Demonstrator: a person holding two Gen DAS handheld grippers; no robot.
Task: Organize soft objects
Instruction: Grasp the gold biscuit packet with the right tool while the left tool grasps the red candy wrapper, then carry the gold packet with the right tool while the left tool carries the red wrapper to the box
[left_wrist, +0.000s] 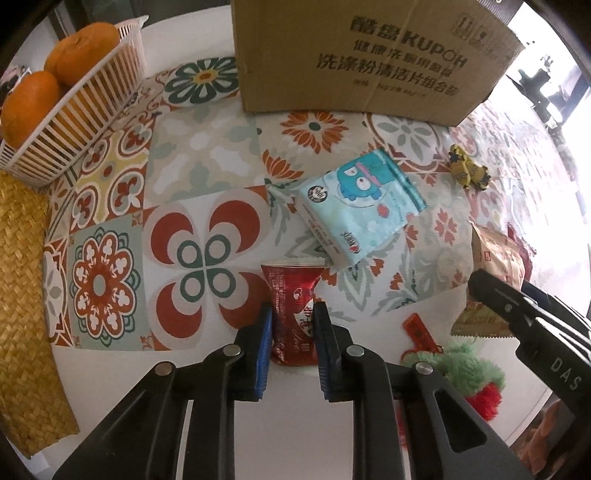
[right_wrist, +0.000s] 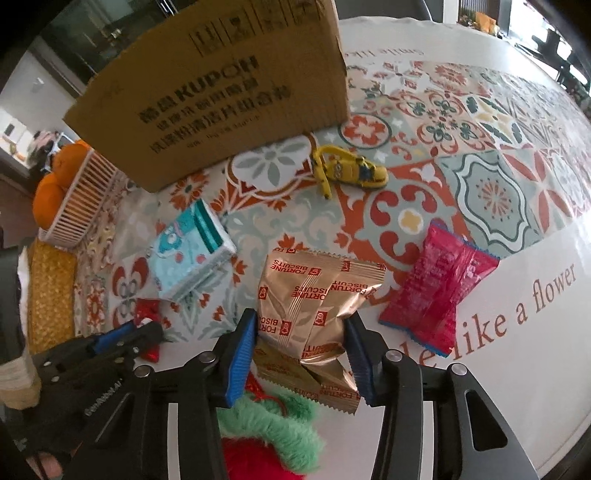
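A red snack packet (left_wrist: 291, 280) lies on the patterned tablecloth, and my left gripper (left_wrist: 293, 314) is shut on its near half, blue pads pressing both sides. In the right wrist view a gold Fortune Biscuits packet (right_wrist: 310, 284) sits between the blue pads of my right gripper (right_wrist: 300, 325), which touch its two edges. A second gold packet lies under it. A green and red plush toy (right_wrist: 273, 428) lies just below the right gripper. A blue cartoon tissue pack (left_wrist: 364, 203) rests mid-table, and a pink packet (right_wrist: 439, 284) lies to the right.
A tall cardboard box (left_wrist: 369, 55) stands at the back. A white basket (left_wrist: 85, 114) of oranges sits on a woven mat (left_wrist: 22, 277) at the left. A small yellow toy (right_wrist: 351, 171) lies near the box. A red tag (left_wrist: 421, 328) is beside the plush.
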